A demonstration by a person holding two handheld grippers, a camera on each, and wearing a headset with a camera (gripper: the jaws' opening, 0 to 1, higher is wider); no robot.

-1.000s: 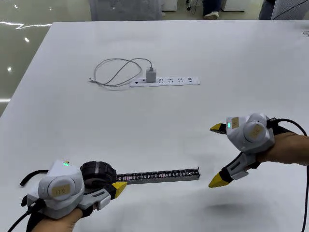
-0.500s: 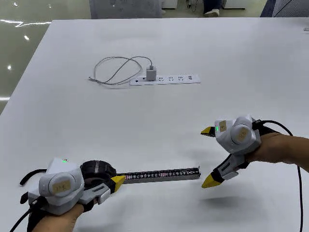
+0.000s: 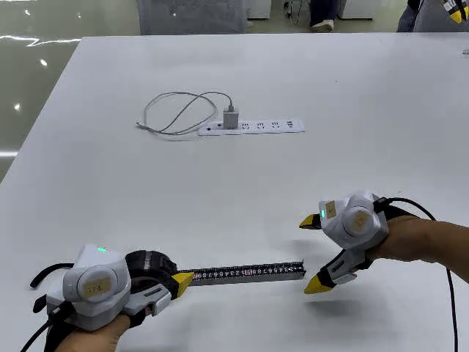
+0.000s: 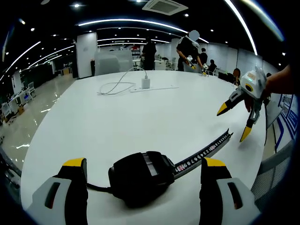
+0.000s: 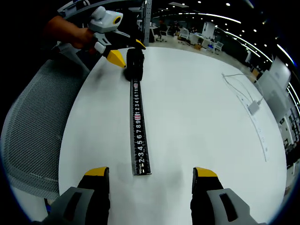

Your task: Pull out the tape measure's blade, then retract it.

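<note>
**A:** Head view first. How does the tape measure look?

**B:** Its round black case lies on the white tabletop, at the near left. The blade is drawn out and lies flat, black with white numerals, running right from the case.

**A:** And the grippers there?

**B:** The left gripper sits around the case. One yellow-tipped finger lies just beside the blade's root, and the other is hidden behind the case. The right gripper hovers at the blade's free end, fingers spread wide, holding nothing. Well beyond them a white power strip carries a plugged-in charger with a looped cable.

**A:** The left gripper view?

**B:** The fingers stand wide apart with the case between them, and nothing is pinched. There is a clear gap on one side. On the other the blade leaves the case close past the finger, and I cannot tell whether it touches. The right gripper, also spread, hangs just past the blade's end.

**A:** The right gripper view?

**B:** The blade runs straight away to the case, with the left gripper around it. The numerals read 2 to 9, followed by a red patch. The blade's end lies between the spread fingers, apart from both. A grey mesh chair stands beside the tabletop's edge.
</note>
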